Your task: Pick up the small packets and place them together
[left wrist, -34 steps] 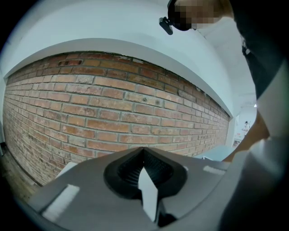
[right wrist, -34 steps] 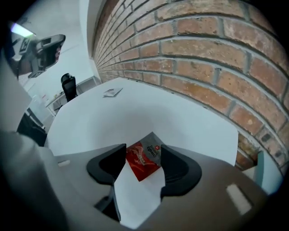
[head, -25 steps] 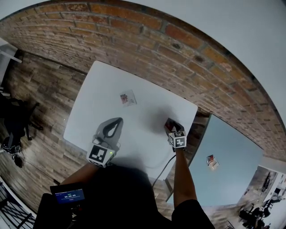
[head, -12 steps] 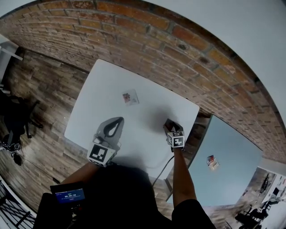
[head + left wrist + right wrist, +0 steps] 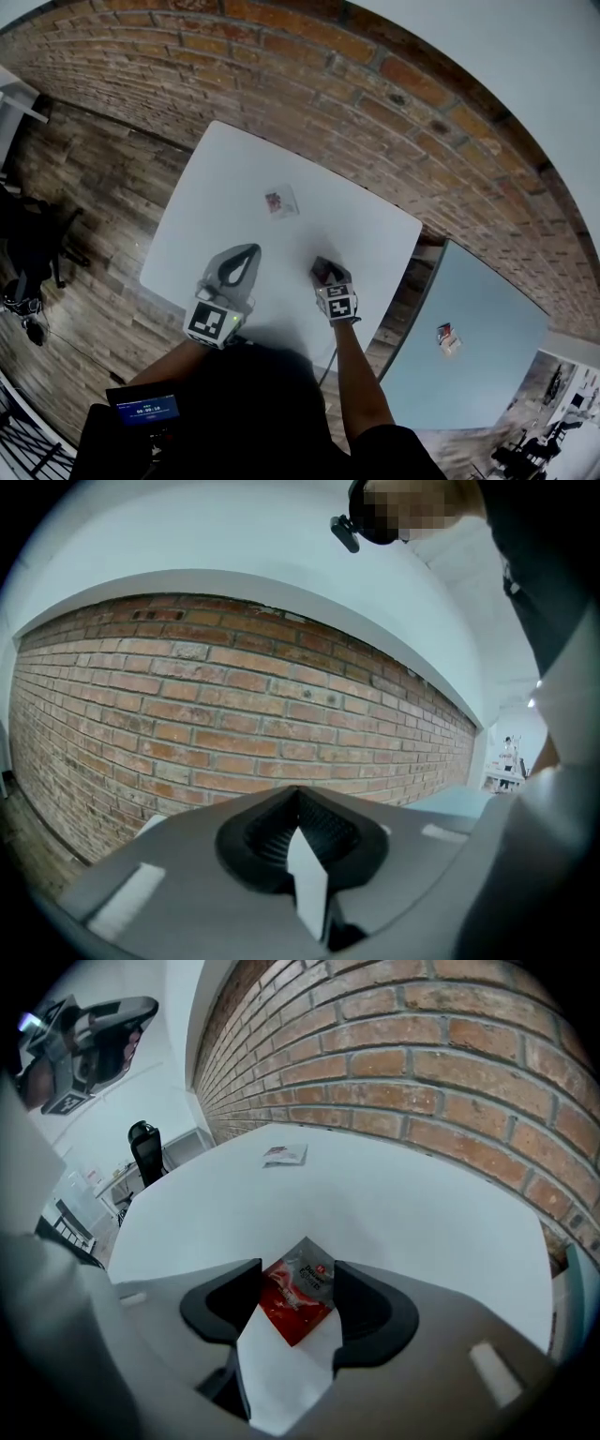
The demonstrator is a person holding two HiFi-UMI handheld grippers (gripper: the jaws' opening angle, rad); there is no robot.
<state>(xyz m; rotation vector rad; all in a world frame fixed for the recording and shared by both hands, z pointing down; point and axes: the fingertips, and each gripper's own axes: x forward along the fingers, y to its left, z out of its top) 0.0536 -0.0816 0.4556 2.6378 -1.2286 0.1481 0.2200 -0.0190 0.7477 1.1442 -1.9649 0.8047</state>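
Note:
In the right gripper view a small red packet (image 5: 298,1288) is pinched between the jaws of my right gripper (image 5: 300,1302), which is shut on it. The head view shows that gripper (image 5: 325,273) low over the white table (image 5: 206,206), right of centre. A second small packet (image 5: 281,201) lies flat farther back on the table; the right gripper view shows this far packet (image 5: 284,1155) ahead of the jaws. My left gripper (image 5: 234,270) hovers near the table's front edge, shut and empty. In its own view the left gripper (image 5: 302,836) faces the brick wall.
A brick wall (image 5: 394,103) runs behind the table. To the right stands a light blue table (image 5: 487,366) with another small packet (image 5: 446,337) on it. Wooden floor (image 5: 84,187) lies to the left, with a dark chair (image 5: 28,244) at the far left.
My right gripper has carried the red packet leftward, from near the table's right edge toward its middle. The left gripper has stayed put.

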